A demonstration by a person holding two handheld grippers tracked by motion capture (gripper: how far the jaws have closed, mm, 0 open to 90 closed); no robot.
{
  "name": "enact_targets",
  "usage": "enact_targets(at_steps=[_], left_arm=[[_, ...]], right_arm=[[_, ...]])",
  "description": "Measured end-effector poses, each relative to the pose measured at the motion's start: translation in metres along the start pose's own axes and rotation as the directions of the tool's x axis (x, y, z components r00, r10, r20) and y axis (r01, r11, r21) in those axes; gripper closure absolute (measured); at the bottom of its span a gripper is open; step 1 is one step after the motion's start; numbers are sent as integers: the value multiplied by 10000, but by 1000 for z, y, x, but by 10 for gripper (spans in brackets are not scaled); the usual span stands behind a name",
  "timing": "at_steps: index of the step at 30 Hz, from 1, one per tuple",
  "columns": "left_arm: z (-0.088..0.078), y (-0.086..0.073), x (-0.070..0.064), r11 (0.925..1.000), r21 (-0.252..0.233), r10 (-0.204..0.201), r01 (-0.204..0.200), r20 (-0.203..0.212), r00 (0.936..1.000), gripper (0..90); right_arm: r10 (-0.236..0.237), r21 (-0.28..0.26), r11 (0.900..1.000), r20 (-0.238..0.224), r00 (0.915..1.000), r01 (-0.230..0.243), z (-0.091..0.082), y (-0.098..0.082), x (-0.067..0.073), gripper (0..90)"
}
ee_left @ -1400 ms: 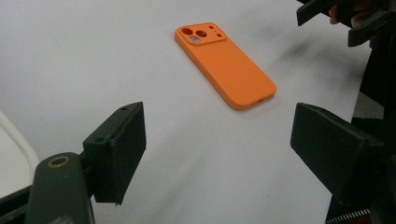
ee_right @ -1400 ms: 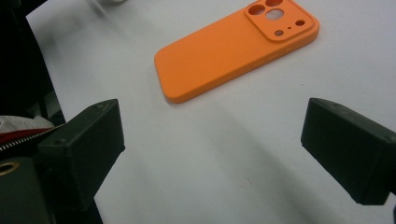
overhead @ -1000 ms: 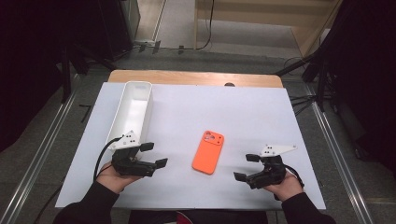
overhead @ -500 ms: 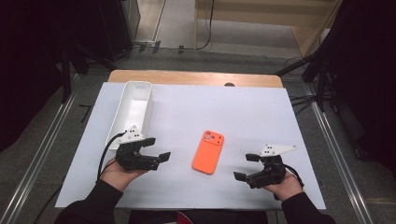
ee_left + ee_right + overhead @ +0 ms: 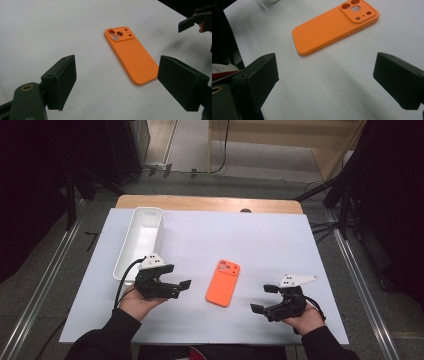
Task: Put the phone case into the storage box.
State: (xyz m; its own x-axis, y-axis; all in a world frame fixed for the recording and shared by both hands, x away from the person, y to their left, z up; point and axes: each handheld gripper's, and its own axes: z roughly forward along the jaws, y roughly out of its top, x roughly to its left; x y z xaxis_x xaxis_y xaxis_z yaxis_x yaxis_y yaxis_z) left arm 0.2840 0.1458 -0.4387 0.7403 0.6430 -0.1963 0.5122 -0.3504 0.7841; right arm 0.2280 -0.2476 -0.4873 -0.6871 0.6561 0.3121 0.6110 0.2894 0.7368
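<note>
Two grippers flank the orange phone case [image 5: 223,283] on the white table [image 5: 260,240]: left gripper [image 5: 184,285], jaws just opening, empty; right gripper [image 5: 262,299] spread wide, empty. From above, a white tray [image 5: 135,252] sits beyond the left gripper; close views reveal the case's camera cutouts.

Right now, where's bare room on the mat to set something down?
Widest free patch: the far right of the white mat, between the white bin and the mat's right edge, beyond the orange phone case. A smaller patch lies near the front edge between the two hands. It is crowded around the case, flanked by the left hand-held gripper and the right hand-held gripper.
</note>
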Motion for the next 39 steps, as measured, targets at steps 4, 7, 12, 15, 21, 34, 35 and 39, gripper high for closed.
enact_targets(at_steps=[4,7,12,15,21,34,35,39], left_arm=[[3,1,-1,9999,100,-14,14,-16,10000,159],[6,2,-3,9999,82,-100,101,-68,9999,157],[12,6,-4,9997,164,-160,162,-103,9998,136],[18,10,-5,9994,170,-315,316,-72,9995,132],[27,17,-7,9992,235,-314,317,-131,9994,127],[46,28,-16,9991,351,-211,222,-315,9993,127],[48,28,-17,9990,364,-231,242,-313,9992,126],[54,32,-19,9990,390,-210,225,-383,9990,127]], right_arm=[[31,-17,10000,73,10000,-31,0,0,0,51],[86,-91,9999,85,9999,-85,0,0,-1,51],[105,-105,9999,113,9999,-104,-1,0,-2,51],[88,-121,9999,123,9999,-87,-1,-1,-2,51],[113,-116,9999,146,9998,-112,-2,-1,-2,51],[123,-148,9998,157,9998,-120,-3,-1,-2,51],[118,-183,9998,170,9998,-115,-2,-1,-3,51],[151,-208,9997,198,9997,-147,-3,-1,-3,51]])
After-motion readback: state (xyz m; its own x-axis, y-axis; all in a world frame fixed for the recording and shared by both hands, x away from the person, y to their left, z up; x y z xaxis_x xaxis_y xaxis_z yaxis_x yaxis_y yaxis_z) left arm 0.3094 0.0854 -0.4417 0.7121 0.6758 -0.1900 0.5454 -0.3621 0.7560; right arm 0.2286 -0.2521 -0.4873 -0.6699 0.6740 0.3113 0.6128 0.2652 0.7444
